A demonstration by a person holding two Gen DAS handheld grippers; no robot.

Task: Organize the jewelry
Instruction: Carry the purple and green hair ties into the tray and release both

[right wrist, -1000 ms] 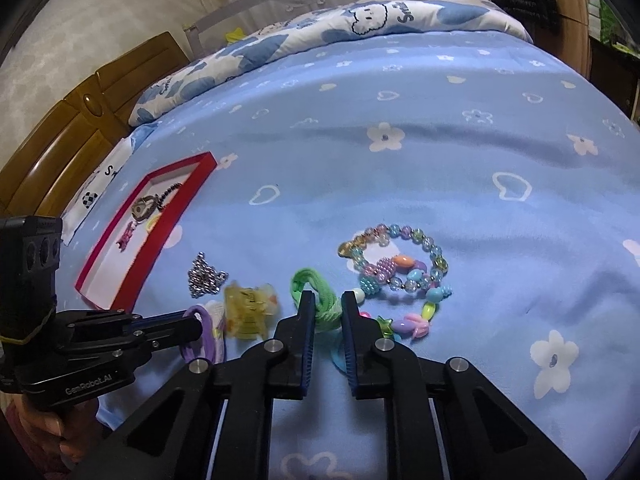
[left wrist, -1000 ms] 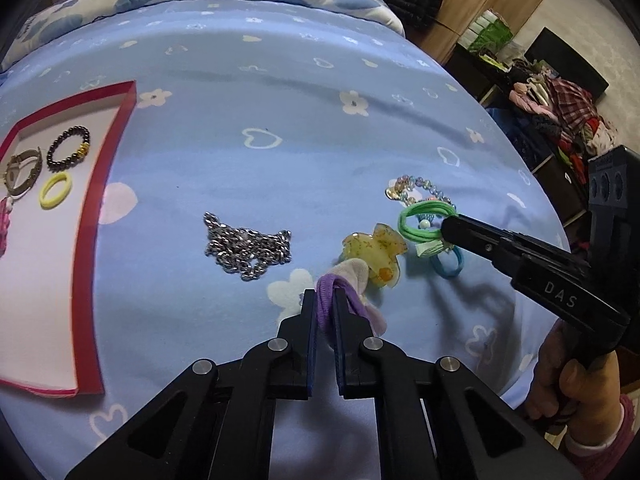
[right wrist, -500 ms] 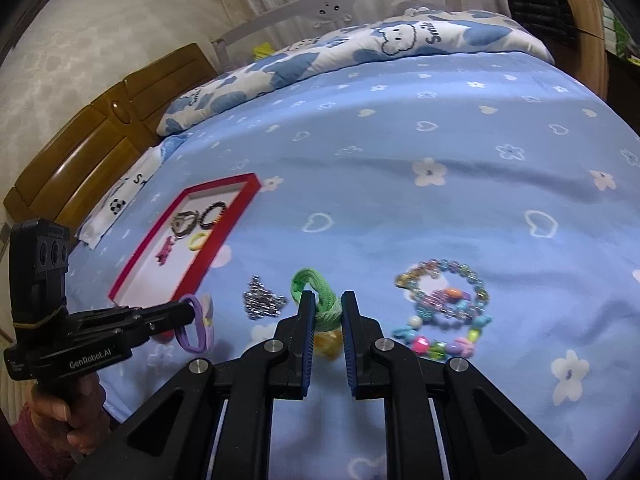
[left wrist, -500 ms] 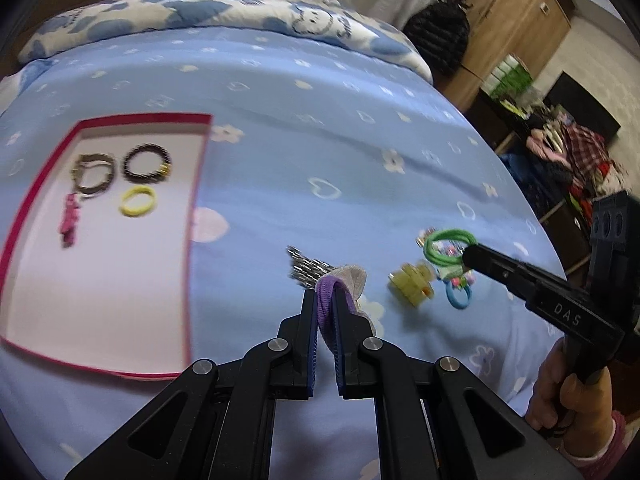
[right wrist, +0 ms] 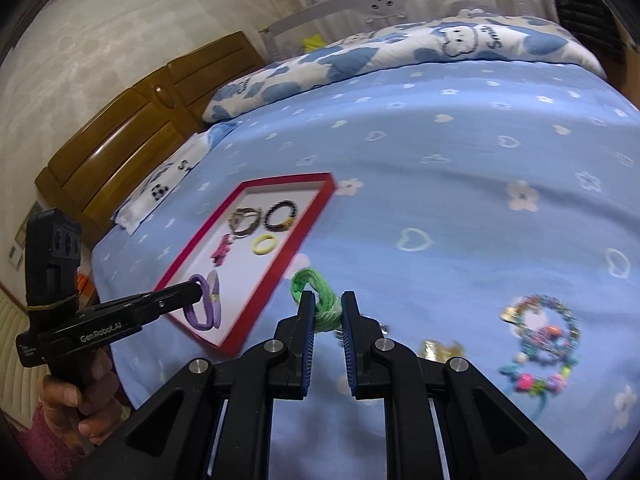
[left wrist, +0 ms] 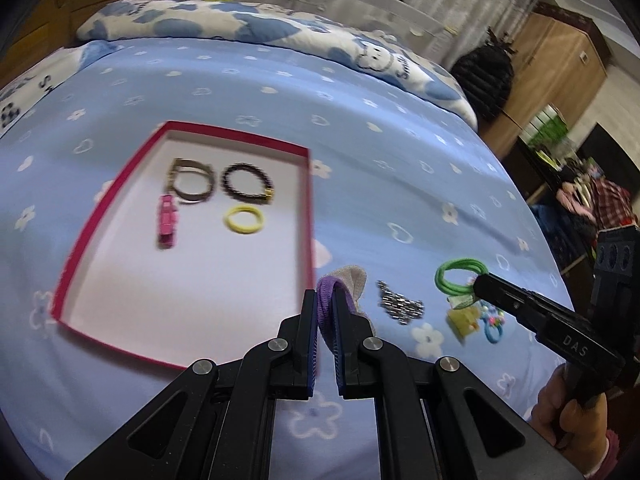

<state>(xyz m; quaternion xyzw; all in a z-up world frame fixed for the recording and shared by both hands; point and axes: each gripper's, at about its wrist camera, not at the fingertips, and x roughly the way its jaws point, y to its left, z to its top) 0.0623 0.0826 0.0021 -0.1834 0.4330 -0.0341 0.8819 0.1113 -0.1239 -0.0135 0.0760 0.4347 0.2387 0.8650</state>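
My left gripper (left wrist: 325,300) is shut on a purple hair tie (left wrist: 329,312), held above the blue bedsheet just right of the red-rimmed tray (left wrist: 308,208). In the right wrist view the purple hair tie (right wrist: 204,304) hangs over the tray's (right wrist: 288,264) near end. My right gripper (right wrist: 327,300) is shut on a green hair tie (right wrist: 316,292), lifted off the bed to the right of the tray. Inside the tray lie a brown bracelet (left wrist: 192,180), a dark bead bracelet (left wrist: 248,182), a yellow hair tie (left wrist: 244,220) and a pink clip (left wrist: 167,220).
On the sheet to the right lie a silver chain (left wrist: 400,306), a yellow clip (left wrist: 464,320), a blue tie (left wrist: 494,330) and a colourful bead bracelet (right wrist: 540,328). A cloud-print quilt (left wrist: 248,26) lies at the bed's head. Cupboards and clutter stand beyond the right edge.
Both grippers have risen and swung left toward the tray, each carrying its hair tie. The tray now fills the middle of the left wrist view; the loose jewelry has slid right.
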